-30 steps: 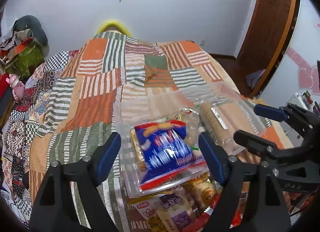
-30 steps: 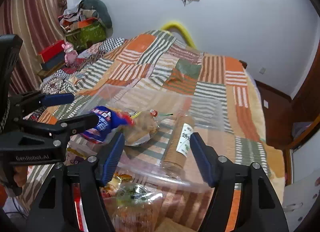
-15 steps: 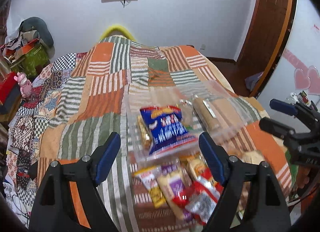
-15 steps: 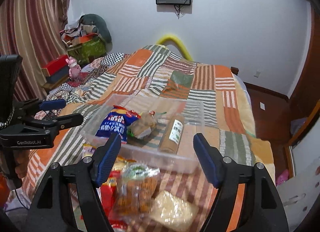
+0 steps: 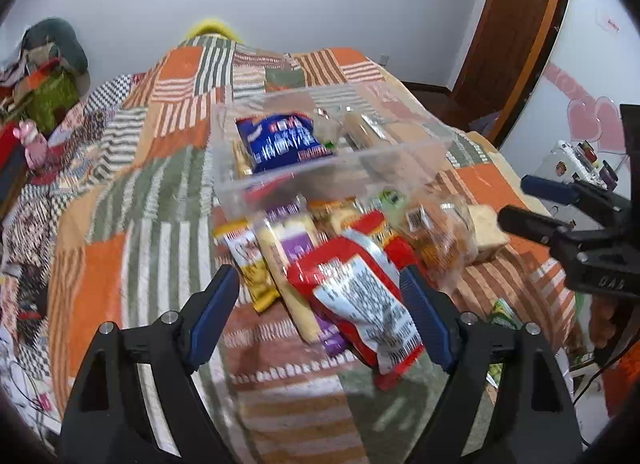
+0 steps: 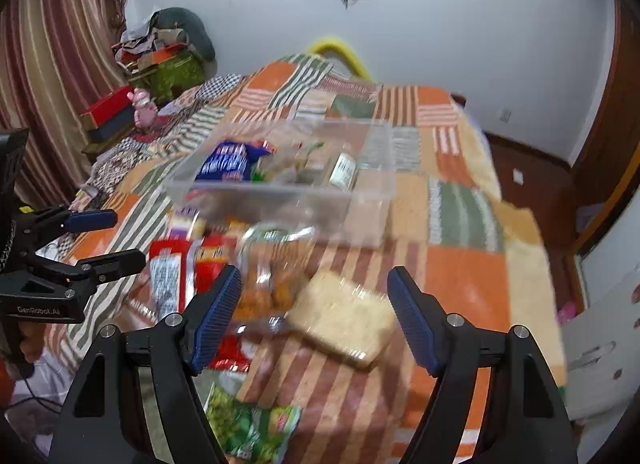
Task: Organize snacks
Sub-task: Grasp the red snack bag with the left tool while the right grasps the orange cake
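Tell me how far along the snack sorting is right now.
Partly done. A blue packet and a paper-wrapped roll already lie in the clear bin. Nothing is in hand: the left gripper, its jaws opening, and the right gripper are both empty. Left on the bedspread: a red packet, a bag of fried snacks, a pale block and a green bag.
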The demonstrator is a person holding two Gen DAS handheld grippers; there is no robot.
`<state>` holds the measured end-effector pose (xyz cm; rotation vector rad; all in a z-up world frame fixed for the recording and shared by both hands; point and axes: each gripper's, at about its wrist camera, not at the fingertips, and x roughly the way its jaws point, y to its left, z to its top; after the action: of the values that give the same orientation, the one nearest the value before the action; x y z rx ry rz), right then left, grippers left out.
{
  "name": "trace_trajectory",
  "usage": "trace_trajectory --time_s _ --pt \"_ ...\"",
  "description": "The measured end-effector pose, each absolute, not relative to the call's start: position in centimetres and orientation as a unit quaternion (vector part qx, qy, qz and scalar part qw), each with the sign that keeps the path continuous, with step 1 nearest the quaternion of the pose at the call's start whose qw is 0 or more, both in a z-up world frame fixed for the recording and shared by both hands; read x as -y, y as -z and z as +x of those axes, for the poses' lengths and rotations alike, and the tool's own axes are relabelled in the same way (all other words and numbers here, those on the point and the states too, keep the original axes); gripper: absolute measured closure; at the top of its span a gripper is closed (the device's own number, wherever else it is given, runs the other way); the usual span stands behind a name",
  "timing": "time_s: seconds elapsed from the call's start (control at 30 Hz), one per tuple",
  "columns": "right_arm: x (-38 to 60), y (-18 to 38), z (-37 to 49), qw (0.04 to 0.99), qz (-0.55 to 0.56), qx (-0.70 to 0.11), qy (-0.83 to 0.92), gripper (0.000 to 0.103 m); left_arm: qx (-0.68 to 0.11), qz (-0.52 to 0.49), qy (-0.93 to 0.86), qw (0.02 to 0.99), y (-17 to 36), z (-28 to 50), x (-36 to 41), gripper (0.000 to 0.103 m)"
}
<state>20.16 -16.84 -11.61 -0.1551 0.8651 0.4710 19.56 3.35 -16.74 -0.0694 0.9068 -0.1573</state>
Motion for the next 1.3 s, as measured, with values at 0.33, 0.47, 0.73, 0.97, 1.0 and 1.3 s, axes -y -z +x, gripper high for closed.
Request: trace_trajectory --time_s 0.33,0.47,0.73,0.97,1.0,1.3 --pt "14.4 14.2 21.3 0.853 -0.062 -0.45 -0.255 0.031 -0.466 -0.064 0.05 0.881 19.7 19.5 -4.2 0.019" --pt "13.6 15.7 21.9 0.842 -0.066 -0.469 -0.258 0.033 -0.469 -0.062 0.052 0.879 20.1 19.6 -3.9 0.019" --pt "14.1 16.0 20.9 0.84 -0.065 -0.467 -0.27 0.052 -0.476 -0.064 0.073 0.874 20.1 19.5 -2.2 0.019" --pt "15.9 15.1 20.0 0.847 -0.052 -0.455 -0.268 0.059 -0.477 -0.052 0.085 0.873 19.7 19.4 0.2 0.019" --pt "16.3 14.8 19.8 0.849 -0.048 -0.452 -0.268 0.059 -0.477 -0.049 0.085 0.873 19.7 19.5 0.5 0.019" --pt "19.7 13.3 18.6 0.863 -0.025 -0.439 -0.249 0.059 -0.481 -0.029 0.064 0.874 21.1 21.0 3.4 0.013"
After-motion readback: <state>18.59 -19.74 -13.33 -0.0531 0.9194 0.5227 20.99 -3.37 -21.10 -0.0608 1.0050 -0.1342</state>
